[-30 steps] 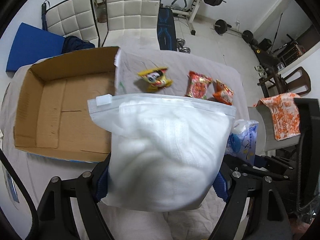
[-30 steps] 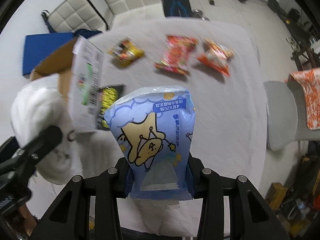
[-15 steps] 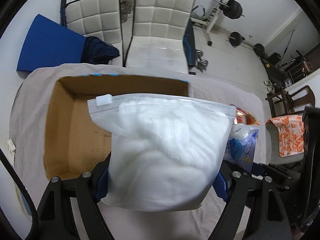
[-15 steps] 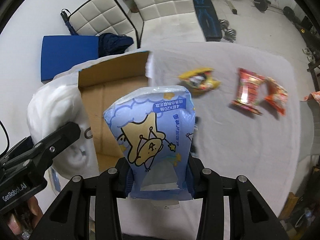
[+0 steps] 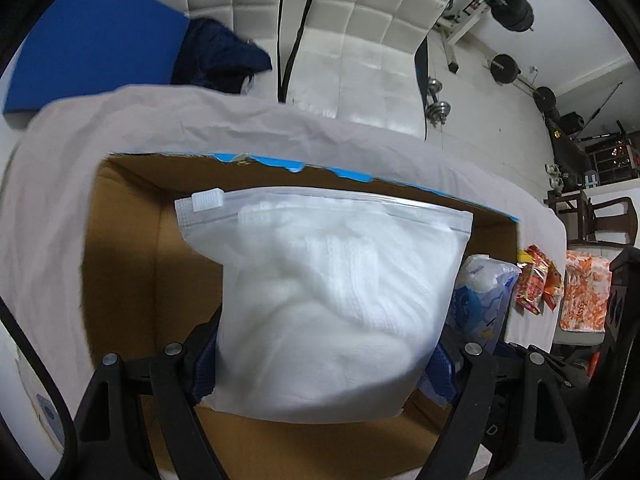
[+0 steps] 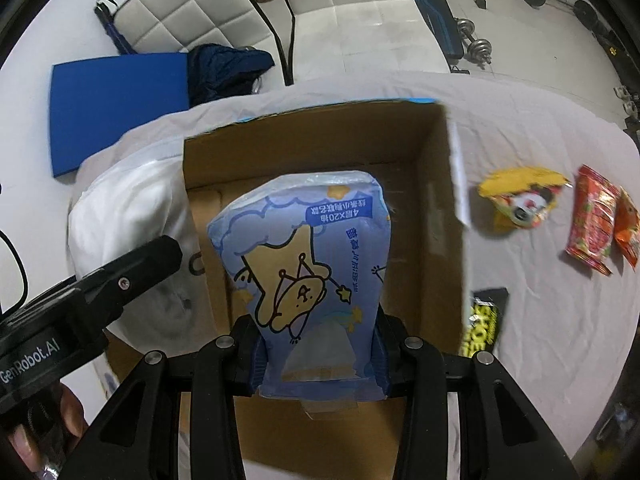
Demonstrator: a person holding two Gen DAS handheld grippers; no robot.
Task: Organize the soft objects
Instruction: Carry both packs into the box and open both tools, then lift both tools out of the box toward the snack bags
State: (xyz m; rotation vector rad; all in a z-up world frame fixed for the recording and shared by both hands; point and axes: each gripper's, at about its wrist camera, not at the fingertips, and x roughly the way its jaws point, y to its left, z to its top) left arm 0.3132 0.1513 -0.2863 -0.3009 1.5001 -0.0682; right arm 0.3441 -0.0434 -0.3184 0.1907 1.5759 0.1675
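Both loads hang over the open cardboard box [image 6: 320,152]: the left hand-held gripper [image 5: 324,364] is clamped on a zip bag [image 5: 328,300] of white cloth, the right hand-held gripper [image 6: 320,360] on a blue tissue pack [image 6: 304,264]. Lower each well inside before opening, side by side. At 3 o'clock on the desk [image 6: 560,340] lie four snack packets [image 6: 590,224]; one box.
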